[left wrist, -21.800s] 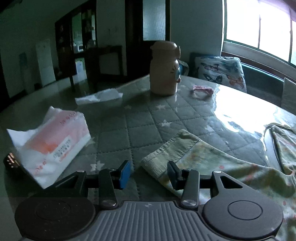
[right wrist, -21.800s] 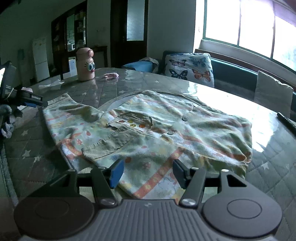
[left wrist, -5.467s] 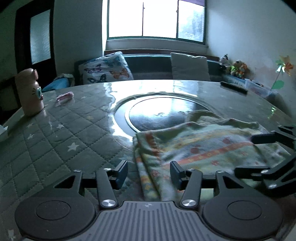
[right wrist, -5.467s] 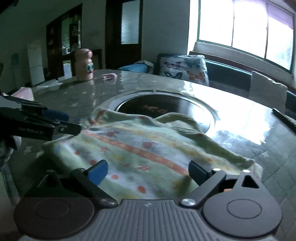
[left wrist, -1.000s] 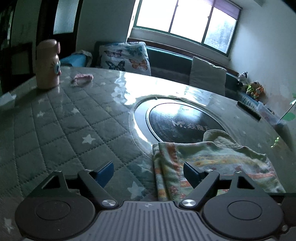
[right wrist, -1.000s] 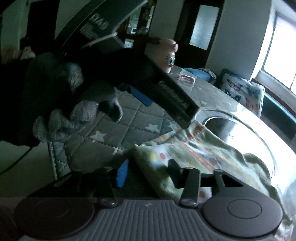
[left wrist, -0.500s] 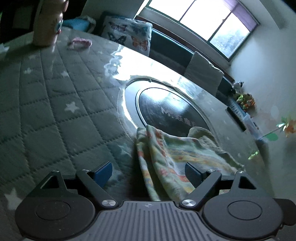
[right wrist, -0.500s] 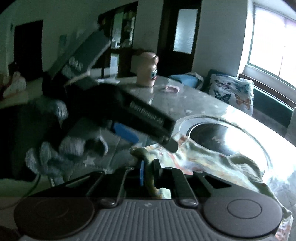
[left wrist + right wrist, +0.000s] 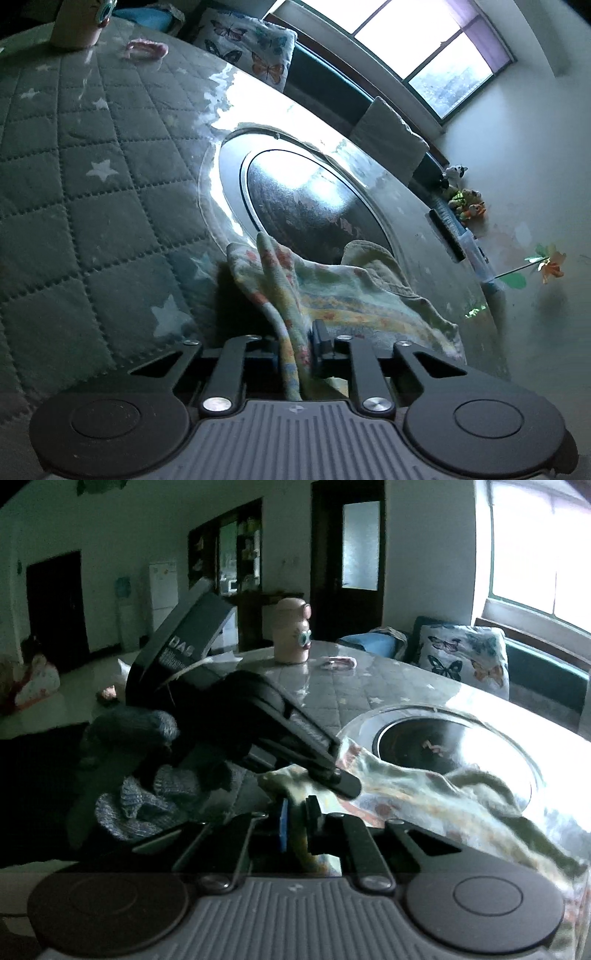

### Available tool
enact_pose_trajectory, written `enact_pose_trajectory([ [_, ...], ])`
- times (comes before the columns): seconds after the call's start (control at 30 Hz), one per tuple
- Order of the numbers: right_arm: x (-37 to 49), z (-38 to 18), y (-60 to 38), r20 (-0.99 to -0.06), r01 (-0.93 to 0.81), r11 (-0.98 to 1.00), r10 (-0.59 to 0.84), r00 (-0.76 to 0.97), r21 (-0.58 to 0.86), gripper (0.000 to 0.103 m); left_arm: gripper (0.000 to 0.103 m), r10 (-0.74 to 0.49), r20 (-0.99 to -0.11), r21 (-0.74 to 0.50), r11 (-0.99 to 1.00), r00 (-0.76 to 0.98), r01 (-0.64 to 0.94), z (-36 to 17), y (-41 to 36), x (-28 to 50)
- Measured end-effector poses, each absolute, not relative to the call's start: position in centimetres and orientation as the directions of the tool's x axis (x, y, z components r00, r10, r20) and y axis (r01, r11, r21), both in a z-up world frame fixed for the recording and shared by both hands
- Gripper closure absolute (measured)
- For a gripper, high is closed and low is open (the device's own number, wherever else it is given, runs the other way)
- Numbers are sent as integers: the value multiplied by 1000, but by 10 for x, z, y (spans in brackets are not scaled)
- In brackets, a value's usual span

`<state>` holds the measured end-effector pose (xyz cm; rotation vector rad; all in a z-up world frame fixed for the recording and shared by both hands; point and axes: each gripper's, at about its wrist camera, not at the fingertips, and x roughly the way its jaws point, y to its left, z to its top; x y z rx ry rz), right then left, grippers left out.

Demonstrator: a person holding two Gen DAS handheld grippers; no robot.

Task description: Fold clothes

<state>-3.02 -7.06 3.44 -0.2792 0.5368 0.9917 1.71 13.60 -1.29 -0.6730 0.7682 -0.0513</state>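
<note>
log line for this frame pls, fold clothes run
phase: regrasp for next fold | left hand-held gripper: just closed on garment edge | right hand-held gripper: shut on same edge | garment: part-folded, on table

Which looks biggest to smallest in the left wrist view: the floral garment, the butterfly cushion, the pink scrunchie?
1. Pastel floral fabric garment, though it lies nearest the camera, which inflates it.
2. White butterfly-print cushion.
3. Small pink scrunchie, clearly the smallest.

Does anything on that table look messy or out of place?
Only the patterned garment: it lies bunched and rumpled beside the table's dark round inset, one edge pinched by both the left gripper and the right gripper. Nothing looks spilled or broken.
</note>
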Motion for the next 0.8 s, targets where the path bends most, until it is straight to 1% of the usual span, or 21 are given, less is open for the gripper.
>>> enact_pose_trajectory([
  [0.07,-28,35,-81,-547,-842,537,719,428,48,92,87,-279,-625,-580,791,729,-195,-14,135,18],
  [0.2,-15,36,-110,-539,-784,616,686,488,73,90,87,-277,-625,-578,793,730,-194,-14,134,18],
  [0.4,30,22,-156,-578,-598,797,530,620,89,89,87,-269,-628,-569,798,730,-196,-14,133,19],
  [0.57,65,1,-182,-614,-490,867,436,658,90,88,87,-263,-631,-563,803,730,-197,-14,131,20],
  [0.6,70,-3,-187,-616,-473,877,421,666,87,83,87,-262,-632,-561,804,729,-198,-14,131,20],
  [0.73,78,-6,-203,-615,-408,912,351,706,52,80,87,-258,-636,-555,807,727,-199,-13,130,20],
  [0.8,83,-6,-212,-611,-375,925,333,718,63,79,87,-256,-638,-551,811,726,-199,-13,130,20],
])
